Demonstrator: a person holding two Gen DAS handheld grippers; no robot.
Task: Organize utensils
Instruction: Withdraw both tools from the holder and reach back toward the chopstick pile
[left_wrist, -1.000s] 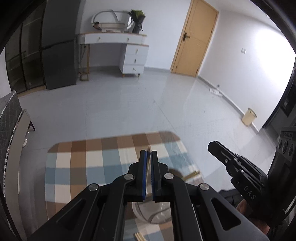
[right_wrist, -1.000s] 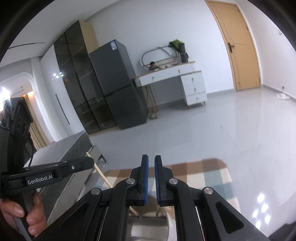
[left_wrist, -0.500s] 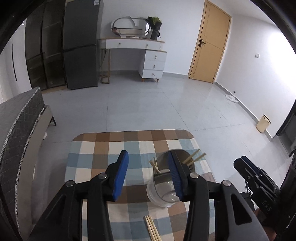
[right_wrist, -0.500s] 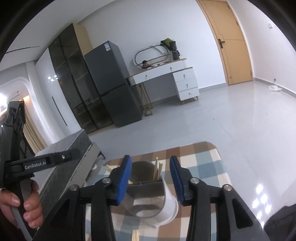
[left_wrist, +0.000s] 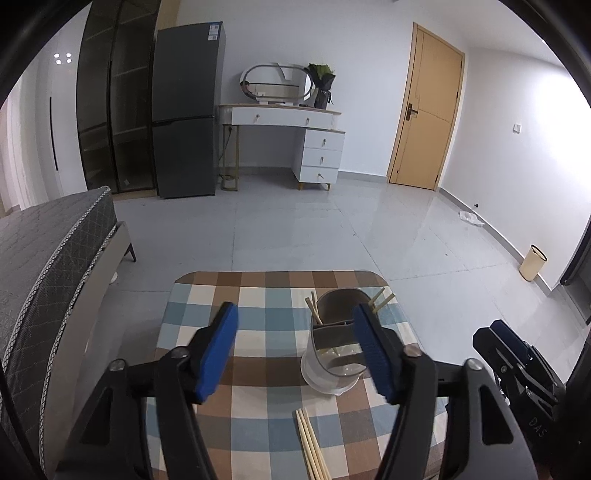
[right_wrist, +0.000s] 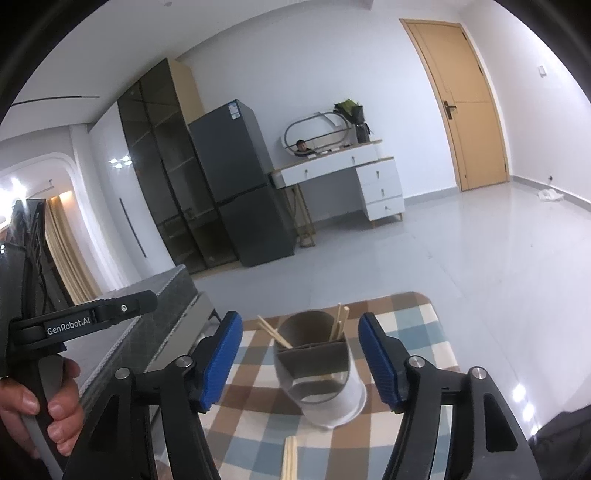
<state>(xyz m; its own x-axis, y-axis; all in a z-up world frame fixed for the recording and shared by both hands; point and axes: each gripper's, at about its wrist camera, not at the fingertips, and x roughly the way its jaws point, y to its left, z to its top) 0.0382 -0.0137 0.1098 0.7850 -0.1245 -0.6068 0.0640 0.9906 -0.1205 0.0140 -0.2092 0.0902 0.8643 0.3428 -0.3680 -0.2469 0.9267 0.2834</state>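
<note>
A small table (left_wrist: 207, 295) covered with a checked cloth is seen below both grippers. A holder (left_wrist: 334, 343) with a clear lower wall and a grey divided insert stands on the cloth, toward the table's right half in the left wrist view. Chopsticks (left_wrist: 314, 312) are stood in the holder: two lean out at about 11 o'clock from its rim, and another pair (left_wrist: 382, 297) leans out at about 1 o'clock. A further bundle of chopsticks (left_wrist: 312, 443) is laid flat on the cloth at 6 o'clock from the holder, apart from it, with its near end cut off by the frame edge.

The left gripper (left_wrist: 301, 349) is held above the table with its jaws spread and opening; nothing is pinched, though the holder is seen just inside the right blue pad. The right gripper (right_wrist: 306, 360) is likewise spread and opening, with the holder (right_wrist: 317, 373) framed between its pads but touched by neither. In the right wrist view the left gripper's handle is seen at 9 o'clock, gripped by a hand (right_wrist: 40, 410).

Beyond the table a grey tiled floor, a mattress (left_wrist: 44, 251) at 9 o'clock, a dark fridge (left_wrist: 184, 110), a white dresser (left_wrist: 288, 136) and a wooden door (left_wrist: 424, 110) are seen.
</note>
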